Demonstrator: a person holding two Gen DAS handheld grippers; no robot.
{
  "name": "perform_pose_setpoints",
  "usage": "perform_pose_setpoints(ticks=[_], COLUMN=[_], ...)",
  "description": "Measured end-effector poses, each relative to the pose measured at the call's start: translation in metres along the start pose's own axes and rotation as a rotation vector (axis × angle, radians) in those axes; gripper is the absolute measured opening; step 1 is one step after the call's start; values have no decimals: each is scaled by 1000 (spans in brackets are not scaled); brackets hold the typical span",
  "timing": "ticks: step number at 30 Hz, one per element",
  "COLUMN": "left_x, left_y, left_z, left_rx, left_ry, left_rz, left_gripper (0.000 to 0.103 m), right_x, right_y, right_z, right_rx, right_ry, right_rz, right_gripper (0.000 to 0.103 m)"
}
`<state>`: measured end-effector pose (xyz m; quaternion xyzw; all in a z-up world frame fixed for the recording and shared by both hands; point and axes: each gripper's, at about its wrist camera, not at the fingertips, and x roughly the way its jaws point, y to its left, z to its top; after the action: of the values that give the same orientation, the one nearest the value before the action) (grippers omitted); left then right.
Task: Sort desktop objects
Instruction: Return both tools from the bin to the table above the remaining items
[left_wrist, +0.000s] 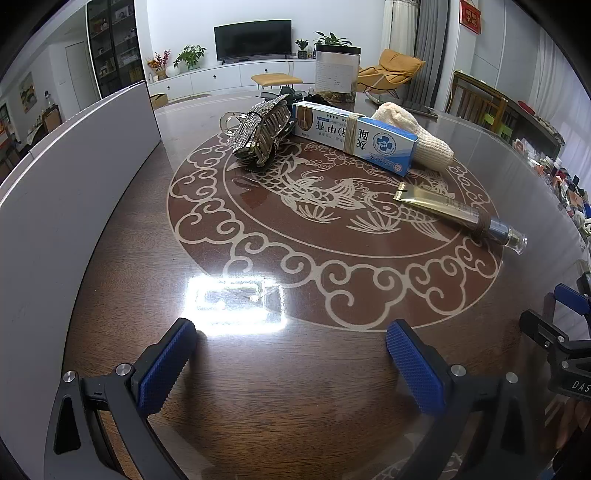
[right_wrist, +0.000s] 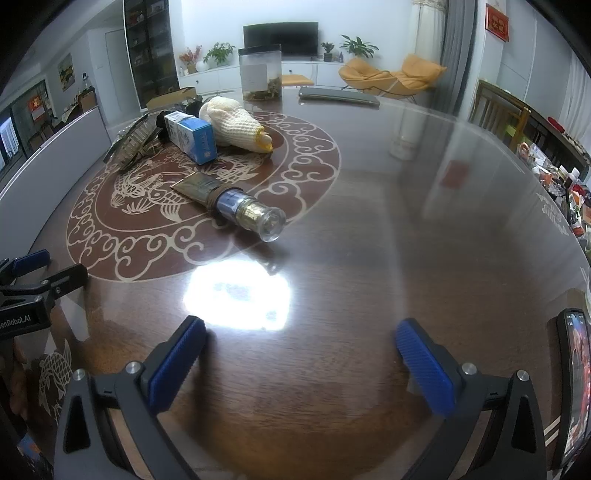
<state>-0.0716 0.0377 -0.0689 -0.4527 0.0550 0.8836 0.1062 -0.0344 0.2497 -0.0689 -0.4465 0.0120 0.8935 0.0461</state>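
On the round patterned table lie a rhinestone hair claw (left_wrist: 258, 131) (right_wrist: 133, 144), a blue and white medicine box (left_wrist: 354, 136) (right_wrist: 192, 138) with a rubber band round it, a cream knitted cloth (left_wrist: 417, 133) (right_wrist: 236, 123) and a gold tube (left_wrist: 461, 218) (right_wrist: 236, 206) with a clear cap. My left gripper (left_wrist: 291, 363) is open over the near table edge, well short of them, nothing between its blue pads. My right gripper (right_wrist: 303, 363) is open too, to the right of the left one, with the tube ahead on its left.
A white board (left_wrist: 74, 206) stands along the table's left side. A clear canister (right_wrist: 260, 74) and a flat grey item (right_wrist: 338, 96) sit at the far edge. A phone (right_wrist: 574, 391) lies by the right gripper. Clutter lines the far right. Lamp glare (right_wrist: 238, 295) marks the tabletop.
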Motion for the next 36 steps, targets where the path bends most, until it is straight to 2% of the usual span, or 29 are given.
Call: perform_pose_setpoints(ticks=[31, 33, 34, 35, 36], left_x=[1, 1, 2, 1, -2], left_y=[0, 0, -1, -1, 0], left_z=[1, 2, 6, 10, 16], left_rx=[-2, -4, -26, -54, -104], left_ry=[1, 14, 52, 75, 85], left_rz=[2, 6, 8, -24, -117], left_gripper=[103, 103, 103, 103, 103], right_x=[-1, -1, -1, -1, -2], right_y=[-4, -4, -4, -4, -3], right_z=[0, 0, 0, 0, 0], right_rx=[46, 46, 46, 45, 44], right_ry=[1, 0, 0, 0, -1], right_rz=[-33, -33, -34, -35, -37], right_gripper=[103, 103, 103, 103, 103])
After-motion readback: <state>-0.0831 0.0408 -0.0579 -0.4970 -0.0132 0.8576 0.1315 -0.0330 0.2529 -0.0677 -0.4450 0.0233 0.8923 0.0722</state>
